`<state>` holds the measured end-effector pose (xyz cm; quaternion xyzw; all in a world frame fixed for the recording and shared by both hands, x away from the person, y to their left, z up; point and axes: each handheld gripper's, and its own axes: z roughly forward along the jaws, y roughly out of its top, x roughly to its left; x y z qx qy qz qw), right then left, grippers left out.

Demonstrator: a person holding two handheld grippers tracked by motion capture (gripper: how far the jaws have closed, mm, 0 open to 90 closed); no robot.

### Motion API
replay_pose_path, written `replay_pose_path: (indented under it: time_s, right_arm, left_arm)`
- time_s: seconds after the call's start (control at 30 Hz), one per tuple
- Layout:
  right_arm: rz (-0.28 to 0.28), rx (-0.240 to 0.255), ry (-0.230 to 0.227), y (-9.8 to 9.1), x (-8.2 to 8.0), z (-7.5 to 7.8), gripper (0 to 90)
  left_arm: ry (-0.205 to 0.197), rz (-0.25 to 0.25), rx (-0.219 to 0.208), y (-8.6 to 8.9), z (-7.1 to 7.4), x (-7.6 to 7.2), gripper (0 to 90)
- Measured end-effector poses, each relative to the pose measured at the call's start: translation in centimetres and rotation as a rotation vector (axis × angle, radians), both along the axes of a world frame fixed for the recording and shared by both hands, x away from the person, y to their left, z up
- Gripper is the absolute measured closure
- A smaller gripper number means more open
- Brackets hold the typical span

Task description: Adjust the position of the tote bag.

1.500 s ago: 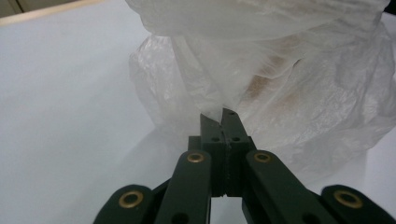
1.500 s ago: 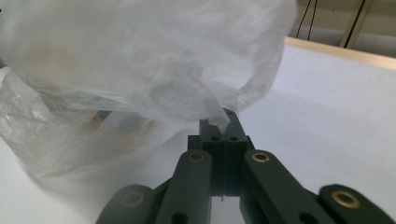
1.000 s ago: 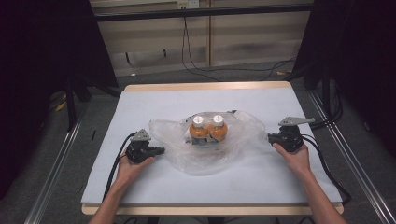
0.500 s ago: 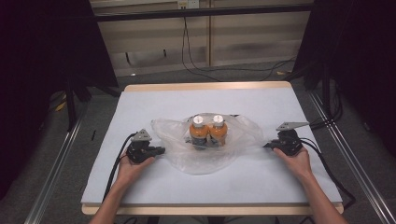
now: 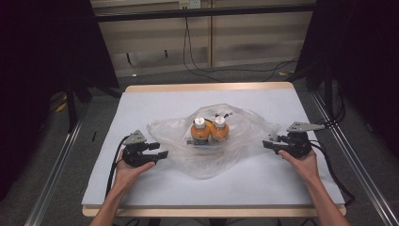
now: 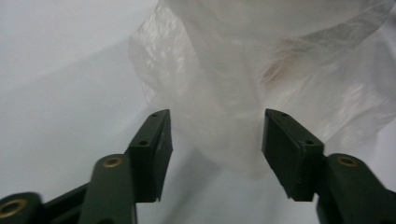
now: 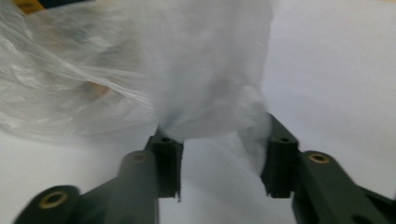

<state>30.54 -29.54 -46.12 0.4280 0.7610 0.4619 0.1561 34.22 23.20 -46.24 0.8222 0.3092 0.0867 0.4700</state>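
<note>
Release step. Both sets of jaws have just been opening: left gripper (image 6: 215,140) and right gripper (image 7: 224,161) stand half-wide, edges of the crumpled clear plastic bag (image 5: 235,141) loose between them, unpinched. It lies on the white bench (image 5: 155,103), holding two orange white-capped bottles (image 5: 209,128). Next, probably: draw back clear of the film.

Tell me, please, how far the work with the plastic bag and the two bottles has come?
Done: the two orange bottles sit inside the clear plastic bag on the table. In hand: the left gripper and the right gripper have just been opening, each with a bag end loose between its jaws. Left: perhaps drawing the hands away.
</note>
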Motion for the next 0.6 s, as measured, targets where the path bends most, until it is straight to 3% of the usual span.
replay_pose_path:
  time_s: [0.13,0.3,0.47,0.6]
  right_arm:
    - [-0.014,0.042,-0.016,-0.9,-1.2,1.3,35.5]
    - [-0.005,0.037,-0.031,-1.2,-2.6,2.1,28.3]
    - [-0.020,0.042,-0.075,-1.6,-3.8,3.8,23.6]
    - [-0.024,0.055,-0.124,-1.8,-4.4,5.4,23.2]
  left_arm:
    - [-0.006,0.031,-0.026,0.9,0.9,-0.7,31.7]
    - [-0.034,0.036,-0.041,2.4,1.8,-2.2,30.5]
    - [-0.099,0.060,-0.113,3.8,3.9,-3.5,30.4]
    - [-0.158,0.044,-0.157,3.9,6.1,-3.8,31.2]
